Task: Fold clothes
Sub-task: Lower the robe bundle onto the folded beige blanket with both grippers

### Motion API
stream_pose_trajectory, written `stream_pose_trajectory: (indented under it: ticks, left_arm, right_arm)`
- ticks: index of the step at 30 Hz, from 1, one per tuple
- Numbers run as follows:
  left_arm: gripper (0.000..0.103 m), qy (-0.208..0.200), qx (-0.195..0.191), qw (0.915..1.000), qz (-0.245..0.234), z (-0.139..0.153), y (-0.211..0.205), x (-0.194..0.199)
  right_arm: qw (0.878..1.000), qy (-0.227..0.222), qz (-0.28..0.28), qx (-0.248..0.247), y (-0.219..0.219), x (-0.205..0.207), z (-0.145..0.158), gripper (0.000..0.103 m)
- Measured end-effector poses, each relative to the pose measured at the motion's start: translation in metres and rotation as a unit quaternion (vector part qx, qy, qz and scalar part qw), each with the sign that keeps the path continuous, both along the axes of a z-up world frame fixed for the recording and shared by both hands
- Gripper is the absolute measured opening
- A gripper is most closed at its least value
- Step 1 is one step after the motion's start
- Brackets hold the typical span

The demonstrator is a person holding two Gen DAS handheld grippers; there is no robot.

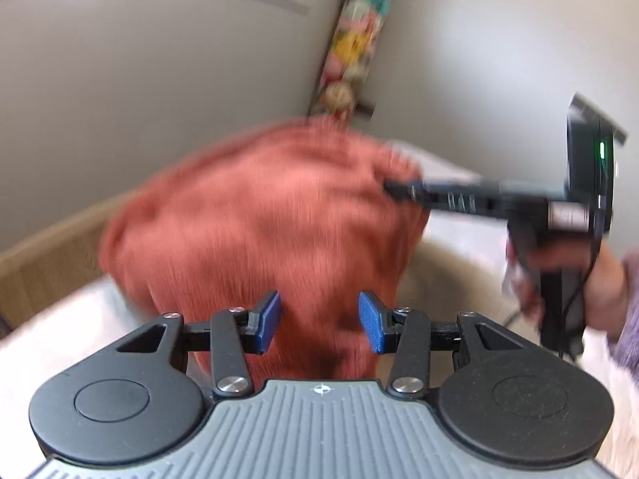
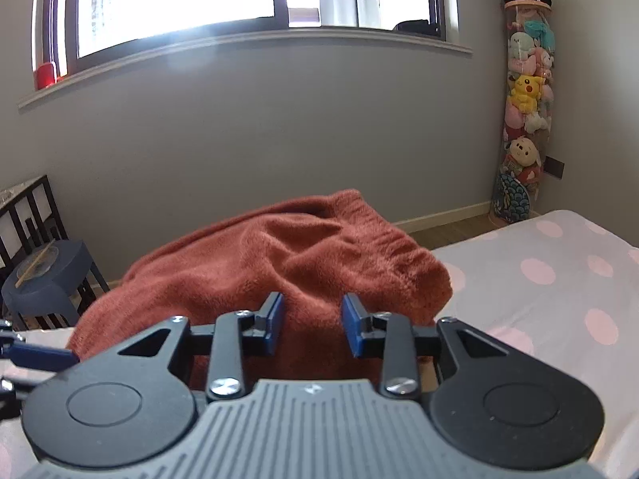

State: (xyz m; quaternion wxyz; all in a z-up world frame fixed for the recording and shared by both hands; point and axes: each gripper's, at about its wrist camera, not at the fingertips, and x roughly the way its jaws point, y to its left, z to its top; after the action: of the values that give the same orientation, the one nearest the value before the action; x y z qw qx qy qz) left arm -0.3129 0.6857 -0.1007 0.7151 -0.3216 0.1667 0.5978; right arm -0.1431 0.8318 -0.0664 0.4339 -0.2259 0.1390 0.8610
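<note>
A rust-red fleece garment (image 2: 279, 263) lies bunched in a heap on the bed, its gathered waistband toward the right. My right gripper (image 2: 313, 325) stands over its near edge, blue pads apart, fleece showing in the gap and neither pad pressing on it. My left gripper (image 1: 319, 325) is also open at the near edge of the blurred garment (image 1: 259, 215), with cloth behind the gap. From the left wrist I see the right gripper (image 1: 399, 191) from the side, reaching to the garment's upper right edge, with a hand (image 1: 599, 283) on its handle.
The bed sheet (image 2: 559, 279) is pale with pink dots and runs out to the right. A blue stool (image 2: 48, 279) and dark wooden frame (image 2: 24, 219) stand at left. A tall tube of plush toys (image 2: 523, 111) fills the corner under a grey wall and window (image 2: 179, 4).
</note>
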Motion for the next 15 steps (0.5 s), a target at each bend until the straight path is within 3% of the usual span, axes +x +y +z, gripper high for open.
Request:
stream_pose_trajectory:
  ticks: [4,9,15]
  left_arm:
    - [0.038,0.004,-0.026,0.9996,0.006,-0.026,0.006,0.007]
    - [0.038,0.011,-0.023,0.9997,0.002,-0.03,0.014,0.01]
    - [0.042,0.008,-0.007,0.9999,0.004,-0.027,0.01,0.002]
  right_arm:
    - [1.0,0.003,0.008,-0.012,0.011,0.014,-0.027,0.04]
    - [1.0,0.012,0.004,-0.02,0.014,0.029,-0.041,0.04]
    - [0.999,0.037,-0.02,-0.034,0.002,0.035,-0.029,0.04]
